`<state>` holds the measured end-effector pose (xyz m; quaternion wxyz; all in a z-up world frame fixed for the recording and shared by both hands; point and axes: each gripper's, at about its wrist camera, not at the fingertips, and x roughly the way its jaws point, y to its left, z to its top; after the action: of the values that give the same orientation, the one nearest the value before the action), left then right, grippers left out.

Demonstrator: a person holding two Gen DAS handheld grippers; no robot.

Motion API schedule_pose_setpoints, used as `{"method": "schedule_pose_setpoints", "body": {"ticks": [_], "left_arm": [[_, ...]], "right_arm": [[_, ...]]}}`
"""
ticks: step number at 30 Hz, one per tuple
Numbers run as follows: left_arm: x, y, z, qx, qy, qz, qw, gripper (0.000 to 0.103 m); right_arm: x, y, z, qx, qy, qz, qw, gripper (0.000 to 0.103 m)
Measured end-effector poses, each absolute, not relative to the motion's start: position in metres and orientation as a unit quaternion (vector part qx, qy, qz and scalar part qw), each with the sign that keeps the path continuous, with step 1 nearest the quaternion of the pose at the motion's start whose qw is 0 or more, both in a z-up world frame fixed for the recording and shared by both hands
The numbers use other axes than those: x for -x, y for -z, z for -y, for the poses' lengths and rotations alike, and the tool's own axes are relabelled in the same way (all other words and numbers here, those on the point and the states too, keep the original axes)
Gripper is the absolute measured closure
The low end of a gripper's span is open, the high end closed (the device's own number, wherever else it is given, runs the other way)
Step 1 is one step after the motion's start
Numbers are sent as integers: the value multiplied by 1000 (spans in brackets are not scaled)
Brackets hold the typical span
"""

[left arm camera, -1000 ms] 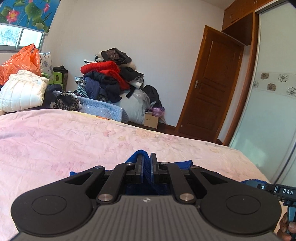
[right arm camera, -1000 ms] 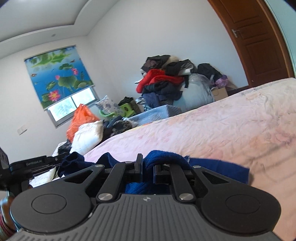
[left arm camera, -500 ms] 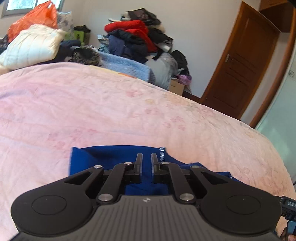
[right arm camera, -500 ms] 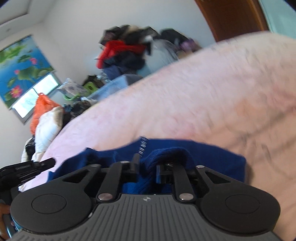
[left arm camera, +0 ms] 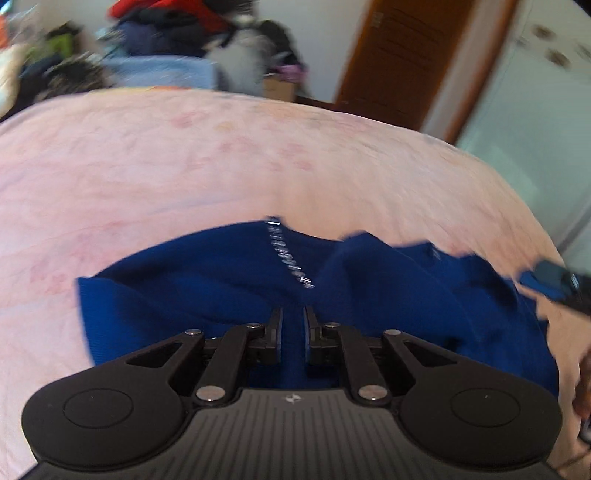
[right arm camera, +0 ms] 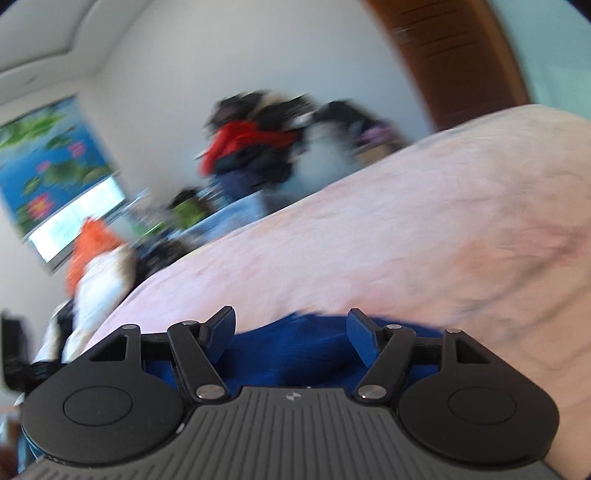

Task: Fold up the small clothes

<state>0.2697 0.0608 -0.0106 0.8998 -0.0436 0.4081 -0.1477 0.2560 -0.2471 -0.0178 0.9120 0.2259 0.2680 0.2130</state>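
A dark blue zip-up garment [left arm camera: 207,273] lies spread on the pink bed cover [left arm camera: 221,155], its silver zipper [left arm camera: 288,254] running up the middle. My left gripper [left arm camera: 293,312] is shut on the garment's near edge, blue cloth pinched between its narrow jaws. In the right wrist view the same garment [right arm camera: 295,354] bunches low in front of my right gripper [right arm camera: 291,317], whose jaws are opening wide. The cloth lies between and under its fingers, and the pads do not press on it. The right gripper's body [left arm camera: 557,280] shows at the left wrist view's right edge.
A heap of clothes and bags [left arm camera: 177,22] rises beyond the bed's far side, by a brown door [left arm camera: 399,55] and a pale sliding wardrobe door [left arm camera: 535,92]. An orange bag [right arm camera: 92,243] and white bedding sit under the window blind [right arm camera: 48,162].
Both grippers came down toward the bed with the garment, which now lies spread on the cover. The right gripper's jaws went from shut on the cloth to wide apart.
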Motion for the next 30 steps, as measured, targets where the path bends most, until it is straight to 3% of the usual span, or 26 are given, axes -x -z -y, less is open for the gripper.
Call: {"method": "schedule_pose_setpoints", "body": {"ticks": [8, 13, 20, 23, 25, 30], "left_arm": [[-220, 17, -10, -136, 231, -367, 890, 93], [-220, 22, -13, -117, 228, -369, 893, 93], [-216, 26, -13, -117, 219, -362, 899, 93], [-214, 26, -11, -124, 214, -354, 902, 93], [-212, 22, -13, -119, 202, -344, 909, 93], [-202, 1, -37, -68, 156, -317, 933, 93]], "right_arm": [[-292, 17, 198, -295, -313, -318, 845, 27], [-315, 19, 184, -294, -318, -329, 839, 27], [-340, 11, 140, -179, -363, -351, 844, 24], [-335, 5, 124, -109, -368, -363, 849, 54], [-328, 0, 119, -72, -359, -362, 858, 94], [-324, -23, 119, -62, -357, -330, 872, 94]]}}
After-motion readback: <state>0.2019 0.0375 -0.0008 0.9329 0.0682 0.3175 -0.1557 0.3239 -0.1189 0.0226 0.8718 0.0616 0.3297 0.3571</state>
